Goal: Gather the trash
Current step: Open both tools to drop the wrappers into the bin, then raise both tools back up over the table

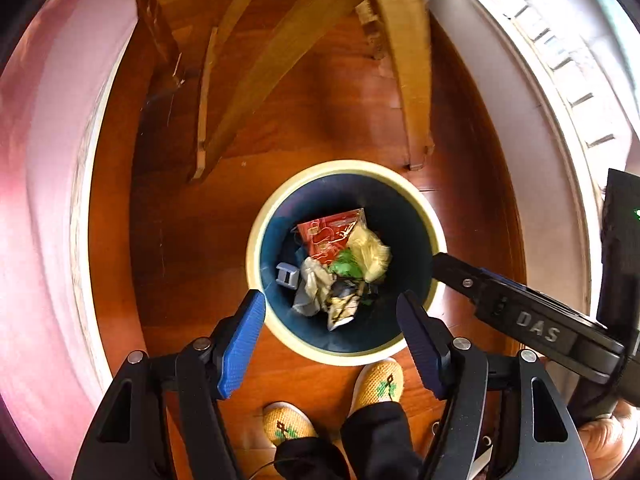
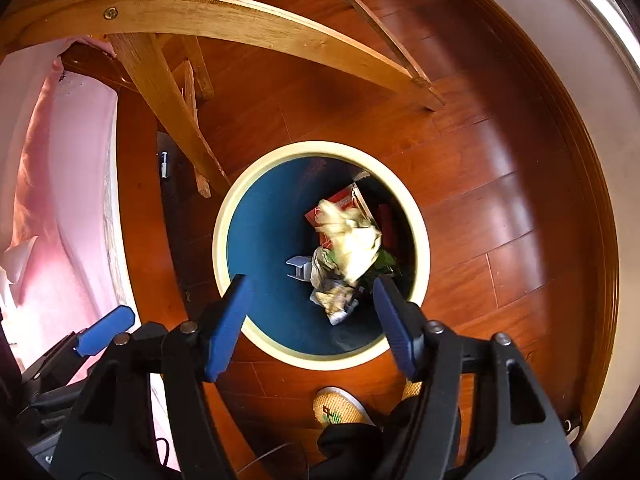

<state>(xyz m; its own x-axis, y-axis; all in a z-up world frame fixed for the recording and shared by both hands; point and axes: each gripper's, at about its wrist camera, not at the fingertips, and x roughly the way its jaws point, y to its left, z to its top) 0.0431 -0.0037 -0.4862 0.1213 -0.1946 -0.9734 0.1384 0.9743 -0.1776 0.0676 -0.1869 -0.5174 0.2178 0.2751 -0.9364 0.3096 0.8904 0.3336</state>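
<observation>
Now pointing steeply down over the bin (image 1: 256, 236) of crumpled trash (image 1: 340, 268), left tongs (image 1: 332, 312) and right tongs (image 2: 310, 292) both spread wide, gripping nothing.

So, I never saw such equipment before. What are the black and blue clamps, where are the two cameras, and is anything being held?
They are hand-held grippers, one in each hand, each carrying a camera that looks along its fingers. Both views look down at a round dark-blue bin with a cream rim on the reddish wooden floor. Crumpled paper, a red wrapper and a pale yellow bag lie inside. The left gripper and right gripper stand open over it, holding nothing. The person's woven slippers show below.
</observation>
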